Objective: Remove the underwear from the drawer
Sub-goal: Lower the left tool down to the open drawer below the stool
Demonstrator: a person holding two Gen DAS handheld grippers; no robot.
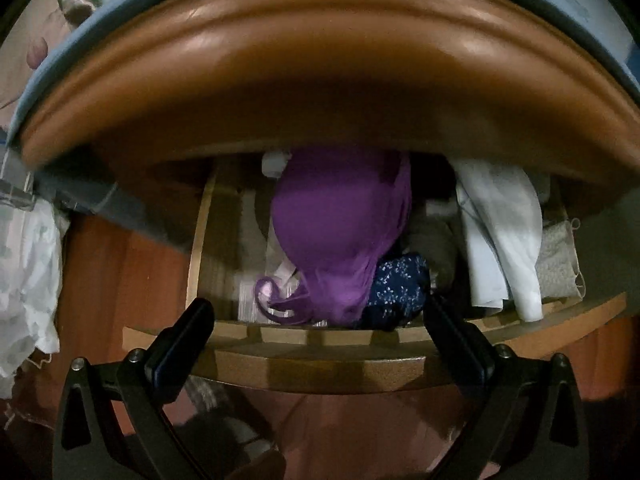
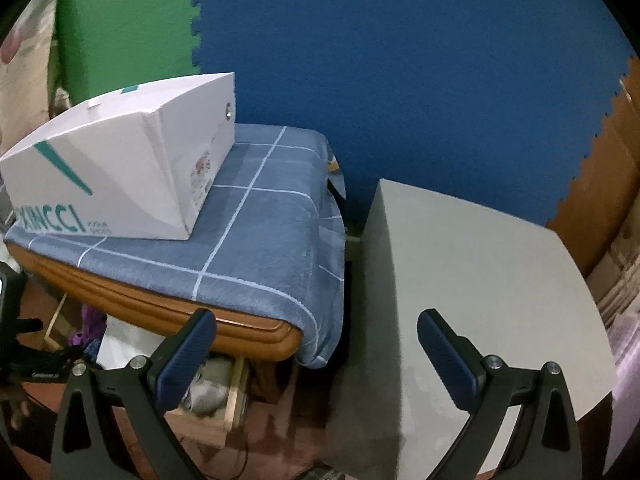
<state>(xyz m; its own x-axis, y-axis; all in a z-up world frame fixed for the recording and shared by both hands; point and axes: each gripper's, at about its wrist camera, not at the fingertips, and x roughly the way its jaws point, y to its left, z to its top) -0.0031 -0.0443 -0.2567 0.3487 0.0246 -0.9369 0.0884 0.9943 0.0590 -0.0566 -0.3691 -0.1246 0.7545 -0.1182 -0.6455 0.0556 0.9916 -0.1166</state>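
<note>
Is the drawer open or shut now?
Open: the drawer is pulled out under the tabletop, and a purple bra lies inside.

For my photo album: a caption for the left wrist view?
Open left gripper poised at an open drawer, purple bra ahead.

One open drawer (image 1: 320, 336); one purple bra (image 1: 340, 220); one white box (image 2: 120, 168); two tools.

Teal lettering that reads roughly "XINCCI" is printed on the side of the white cardboard box (image 2: 120, 160). Smaller print beside it is too blurred to be read.
</note>
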